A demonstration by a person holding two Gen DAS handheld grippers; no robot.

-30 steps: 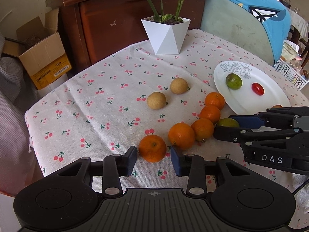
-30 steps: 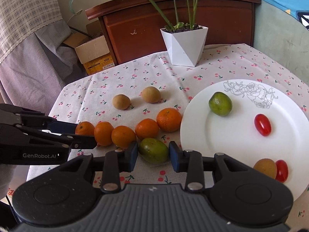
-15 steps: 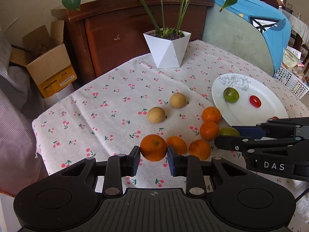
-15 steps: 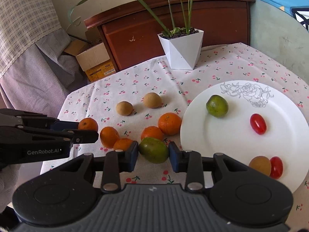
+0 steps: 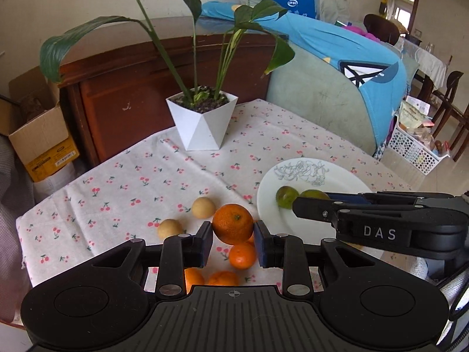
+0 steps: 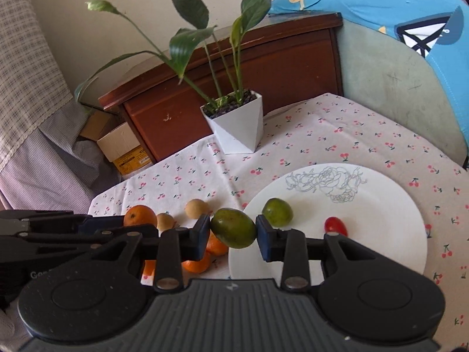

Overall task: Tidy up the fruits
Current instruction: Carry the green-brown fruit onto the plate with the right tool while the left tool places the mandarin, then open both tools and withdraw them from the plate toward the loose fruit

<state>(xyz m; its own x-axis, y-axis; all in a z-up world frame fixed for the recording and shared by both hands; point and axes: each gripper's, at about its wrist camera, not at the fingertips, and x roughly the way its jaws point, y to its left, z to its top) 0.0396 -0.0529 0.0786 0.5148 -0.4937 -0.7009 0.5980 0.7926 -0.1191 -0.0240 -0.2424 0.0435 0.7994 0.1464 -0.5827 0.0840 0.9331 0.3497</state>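
Note:
My left gripper (image 5: 233,242) is shut on an orange (image 5: 232,223) and holds it well above the cloth, left of the white plate (image 5: 331,177). My right gripper (image 6: 233,233) is shut on a green fruit (image 6: 233,228) held over the plate's (image 6: 378,223) left edge. The plate holds another green fruit (image 6: 277,211) and a red tomato (image 6: 336,226). Several oranges (image 5: 242,255) and two tan round fruits (image 5: 203,206) lie on the cherry-print cloth below. The right gripper's arm (image 5: 381,220) crosses the left wrist view.
A white potted plant (image 5: 201,123) stands at the back of the table. A wooden cabinet (image 5: 140,88) and a cardboard box (image 5: 38,140) are behind on the left. A chair with a blue cover (image 5: 337,67) stands at the right.
Both grippers rose from the table, each lifting its fruit. The right gripper moved its green fruit toward the plate; the left orange is now high above the other oranges.

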